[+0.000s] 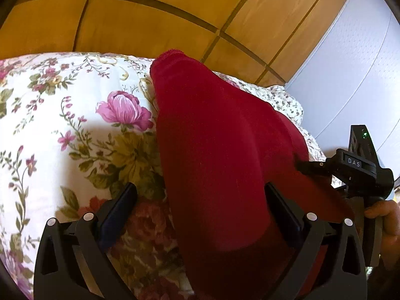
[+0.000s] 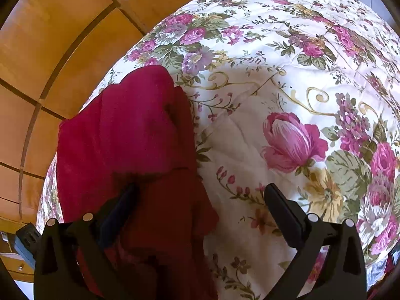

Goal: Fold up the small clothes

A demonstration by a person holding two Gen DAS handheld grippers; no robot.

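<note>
garment first: a dark red, soft knit cloth (image 1: 220,150), long and narrow, lies on the quilted white bedspread with pink roses and green leaves (image 1: 75,115). its long axis runs straight ahead from the left tongs (image 1: 201,200), near end under and between the two black fingers, far end reaching the bedspread's edge where the orange-brown tiled floor (image 1: 140,22) begins. that is the relation the next move turns on, i judge: the cloth lies lengthwise along the left tongs' line of sight, so a fold end over end would go along that line.

the left tongs stand wide apart, clamped on nothing; the red cloth passes between them and lies against the inner side of the right-hand finger, while the left-hand finger sits over bare bedspread. whether any fabric is pinched lower down, below the frame, cannot be told.

the right tongs (image 2: 200,200) are also wide apart. from them the same cloth (image 2: 125,137) lies ahead and to their left; their left-hand finger is over or against the red fabric, their right-hand finger over open bedspread. in the left wrist view the right tongs show at the cloth's right edge, a finger tip touching or just beside it, held by the person's hand (image 1: 385,217).

both are close; the left tongs sit more squarely over the near end.
</note>
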